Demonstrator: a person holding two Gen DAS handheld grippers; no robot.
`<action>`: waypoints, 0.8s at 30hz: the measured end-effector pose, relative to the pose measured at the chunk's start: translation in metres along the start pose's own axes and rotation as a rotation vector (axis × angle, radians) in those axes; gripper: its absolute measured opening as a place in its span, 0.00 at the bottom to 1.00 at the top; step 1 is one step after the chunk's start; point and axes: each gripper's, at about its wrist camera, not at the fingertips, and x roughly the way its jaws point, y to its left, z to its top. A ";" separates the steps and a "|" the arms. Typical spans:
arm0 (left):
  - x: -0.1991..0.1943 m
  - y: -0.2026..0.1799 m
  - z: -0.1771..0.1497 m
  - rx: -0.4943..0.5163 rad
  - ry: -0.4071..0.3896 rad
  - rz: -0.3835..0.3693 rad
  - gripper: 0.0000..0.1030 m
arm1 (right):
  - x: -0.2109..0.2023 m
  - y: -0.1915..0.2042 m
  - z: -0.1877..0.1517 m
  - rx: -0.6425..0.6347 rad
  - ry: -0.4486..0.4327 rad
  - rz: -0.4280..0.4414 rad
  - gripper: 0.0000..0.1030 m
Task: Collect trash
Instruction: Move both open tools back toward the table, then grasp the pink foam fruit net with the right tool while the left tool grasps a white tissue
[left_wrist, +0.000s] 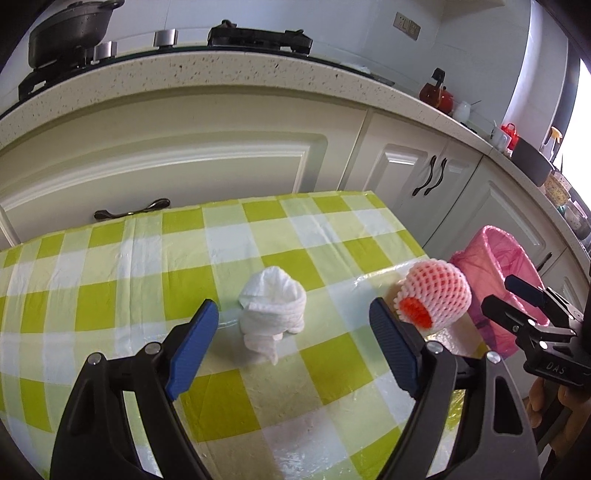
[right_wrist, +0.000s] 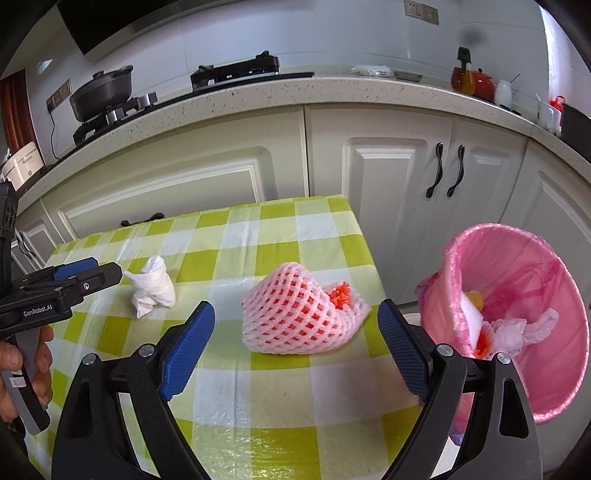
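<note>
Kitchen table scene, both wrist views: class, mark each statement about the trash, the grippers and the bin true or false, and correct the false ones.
1. The crumpled white tissue lies on the checked tablecloth. True.
2. The left gripper is closed on the tissue. False: its jaws stand open, and the tissue lies ahead of them untouched.
3. The pink foam fruit net is already in the bin. False: it lies on the table ahead of the open right gripper.
4. The pink-lined bin stands beside the table's right edge. True.
5. The bin is empty. False: tissue and other scraps lie inside.
</note>
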 end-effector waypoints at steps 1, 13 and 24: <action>0.004 0.002 -0.001 -0.001 0.008 0.001 0.78 | 0.004 0.002 0.000 -0.006 0.007 -0.002 0.82; 0.045 0.012 0.000 -0.007 0.065 0.015 0.76 | 0.050 0.010 0.001 -0.032 0.068 -0.017 0.82; 0.068 0.017 0.002 -0.022 0.104 0.016 0.62 | 0.076 0.008 -0.003 -0.039 0.111 -0.014 0.82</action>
